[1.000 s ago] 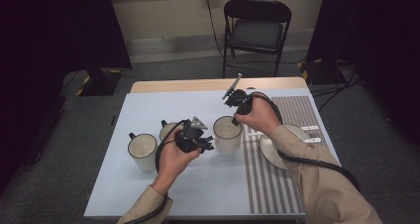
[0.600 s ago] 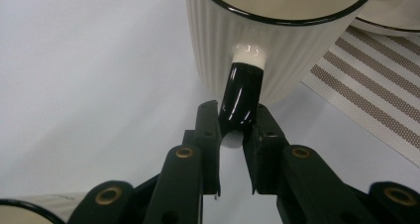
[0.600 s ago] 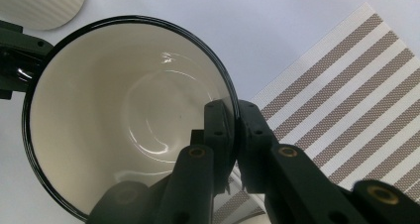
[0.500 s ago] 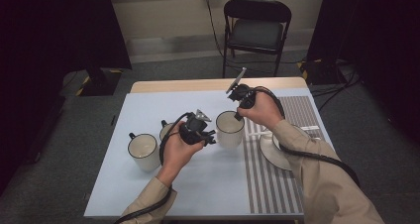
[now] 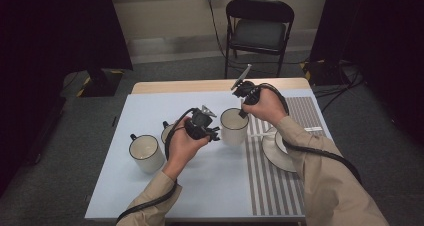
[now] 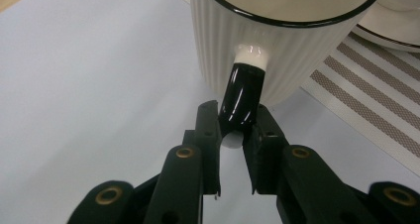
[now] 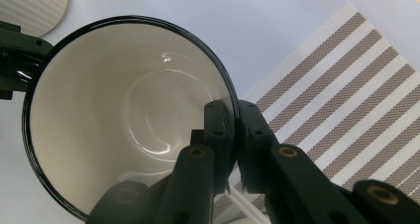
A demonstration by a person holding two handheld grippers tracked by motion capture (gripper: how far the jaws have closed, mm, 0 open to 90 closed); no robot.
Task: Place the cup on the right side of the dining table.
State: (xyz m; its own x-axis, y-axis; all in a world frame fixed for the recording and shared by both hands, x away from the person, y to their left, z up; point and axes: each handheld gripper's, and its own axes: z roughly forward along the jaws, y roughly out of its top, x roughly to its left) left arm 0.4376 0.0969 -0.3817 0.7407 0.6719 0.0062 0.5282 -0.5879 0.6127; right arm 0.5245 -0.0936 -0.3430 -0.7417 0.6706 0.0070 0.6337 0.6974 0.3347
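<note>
Cream ribbed mug (image 6: 277, 40), black rim, black handle (image 6: 241, 101); brown-white striped mat (image 7: 346, 80).

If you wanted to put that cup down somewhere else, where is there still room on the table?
The widest bare patch is the blue cloth on the near side, between the person's forearms. The far strip by the wooden table edge is bare too. It is crowded mid-table: two other mugs on the left, the held mug in the middle, and the saucer on the striped mat.
</note>
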